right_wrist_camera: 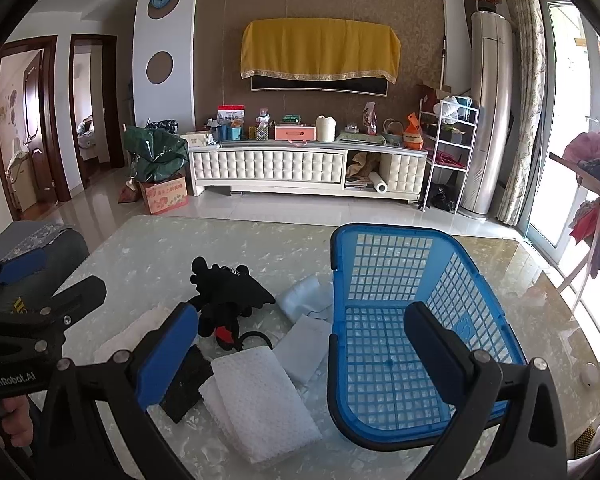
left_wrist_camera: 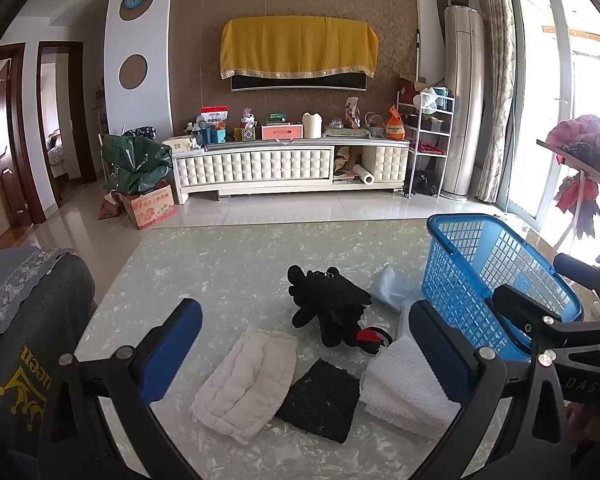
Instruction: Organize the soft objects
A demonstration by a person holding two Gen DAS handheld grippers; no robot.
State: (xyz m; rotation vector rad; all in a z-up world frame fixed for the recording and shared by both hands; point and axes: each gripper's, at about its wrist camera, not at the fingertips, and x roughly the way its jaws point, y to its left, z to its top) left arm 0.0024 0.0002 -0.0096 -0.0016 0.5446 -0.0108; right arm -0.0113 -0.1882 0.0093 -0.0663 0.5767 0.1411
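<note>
Soft things lie loose on our table (left_wrist_camera: 228, 248), left to right: quilted pad (left_wrist_camera: 246, 380), black cloth (left_wrist_camera: 320, 400), plush (left_wrist_camera: 332, 300), white towel (left_wrist_camera: 408, 388), then the empty basket (right_wrist_camera: 392, 312). Both grippers, left (left_wrist_camera: 304, 348) and right (right_wrist_camera: 300, 356), hover with jaws wide, holding nothing. Sorting seems unstarted; next we likely grasp one piece.

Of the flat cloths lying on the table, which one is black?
The black square cloth, lying between the white quilted cloth and the white waffle-textured towel; the other flat pieces are white or pale blue.
</note>
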